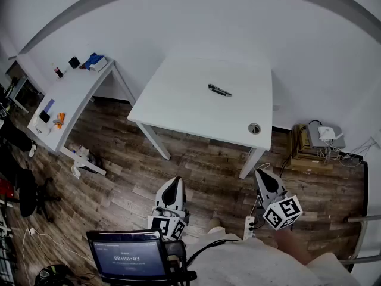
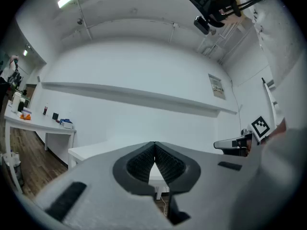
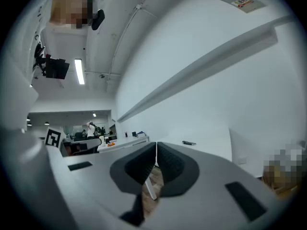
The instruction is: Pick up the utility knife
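A dark utility knife (image 1: 219, 90) lies flat near the far middle of the white table (image 1: 178, 109). From the right gripper view the utility knife (image 3: 188, 143) is a small dark sliver on the tabletop ahead. Both grippers hang low over the wooden floor, well short of the table. My left gripper (image 1: 174, 186) is shut with nothing in it, its jaws meeting tip to tip (image 2: 154, 145). My right gripper (image 1: 261, 174) is likewise shut and empty, jaws together (image 3: 156, 145). Each points level toward the table.
A second white desk (image 1: 71, 97) at the left carries small items, an orange one and a blue one among them. A wooden crate (image 1: 306, 148) with cables sits right of the table. A screen (image 1: 128, 258) shows at the bottom, office chairs far left.
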`<control>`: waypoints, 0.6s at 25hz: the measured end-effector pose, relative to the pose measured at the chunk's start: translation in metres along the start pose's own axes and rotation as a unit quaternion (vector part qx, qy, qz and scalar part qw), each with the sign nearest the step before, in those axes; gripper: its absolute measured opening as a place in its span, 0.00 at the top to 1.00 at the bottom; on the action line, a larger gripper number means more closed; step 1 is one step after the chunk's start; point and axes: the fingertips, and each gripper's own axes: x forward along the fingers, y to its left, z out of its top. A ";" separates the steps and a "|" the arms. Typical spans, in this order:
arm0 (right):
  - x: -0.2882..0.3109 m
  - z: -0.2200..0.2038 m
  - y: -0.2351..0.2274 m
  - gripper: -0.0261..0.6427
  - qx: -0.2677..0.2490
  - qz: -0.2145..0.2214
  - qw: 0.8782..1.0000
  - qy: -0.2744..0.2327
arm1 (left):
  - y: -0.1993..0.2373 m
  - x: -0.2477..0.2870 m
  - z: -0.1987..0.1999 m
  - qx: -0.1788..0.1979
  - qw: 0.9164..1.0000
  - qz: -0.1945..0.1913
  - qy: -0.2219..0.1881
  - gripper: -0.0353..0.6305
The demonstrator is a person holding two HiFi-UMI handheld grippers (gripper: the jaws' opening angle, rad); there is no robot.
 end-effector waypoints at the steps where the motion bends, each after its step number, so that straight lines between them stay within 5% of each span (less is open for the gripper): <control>1: 0.002 0.000 -0.001 0.95 0.000 -0.002 1.000 -0.001 | 0.002 0.002 0.000 -0.001 1.000 -0.002 0.000 0.94; 15: 0.044 0.008 0.001 0.95 0.004 -0.010 1.000 -0.012 | 0.044 0.013 -0.002 -0.010 1.000 0.016 -0.005 0.94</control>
